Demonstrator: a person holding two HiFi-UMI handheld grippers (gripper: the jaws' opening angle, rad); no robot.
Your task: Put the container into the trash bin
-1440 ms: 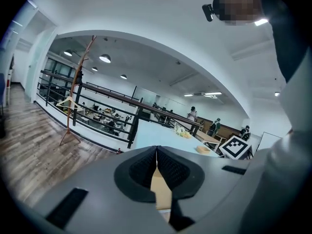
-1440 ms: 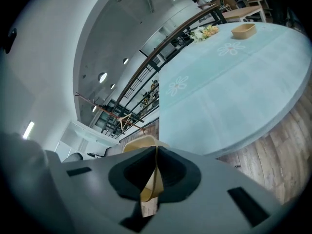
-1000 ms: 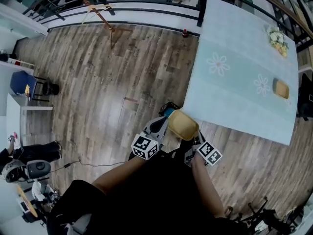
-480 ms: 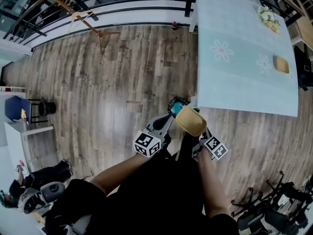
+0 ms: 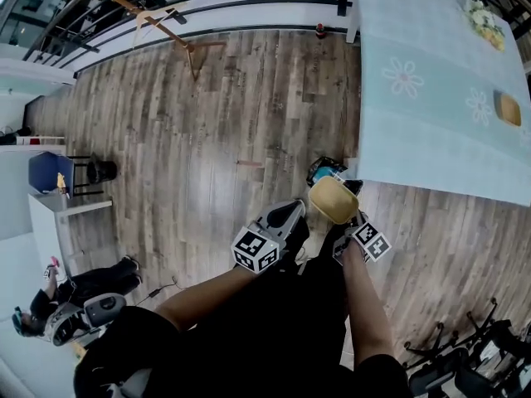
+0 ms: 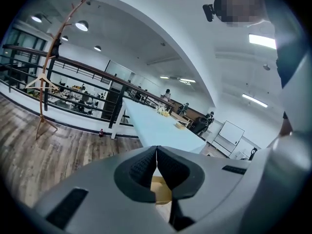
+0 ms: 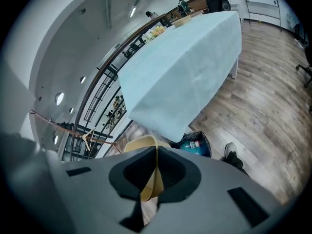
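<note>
Head view: the right gripper (image 5: 347, 226) carries a shallow yellow container (image 5: 333, 199) by its rim. The dark-lined trash bin (image 5: 326, 171) stands just beyond it on the wooden floor (image 5: 232, 131), beside the corner of a table (image 5: 431, 131) draped in pale blue cloth. The left gripper (image 5: 292, 212) hangs close alongside, slightly further from the bin.

Left gripper view: the left gripper's (image 6: 156, 152) jaws are pressed together on nothing; the container (image 6: 161, 190) shows just below.

Right gripper view: the right gripper's (image 7: 156, 152) jaws are clamped on the container's (image 7: 142, 143) thin wall. The bin (image 7: 197, 143) lies ahead and to the right, near the table (image 7: 185, 67).
</note>
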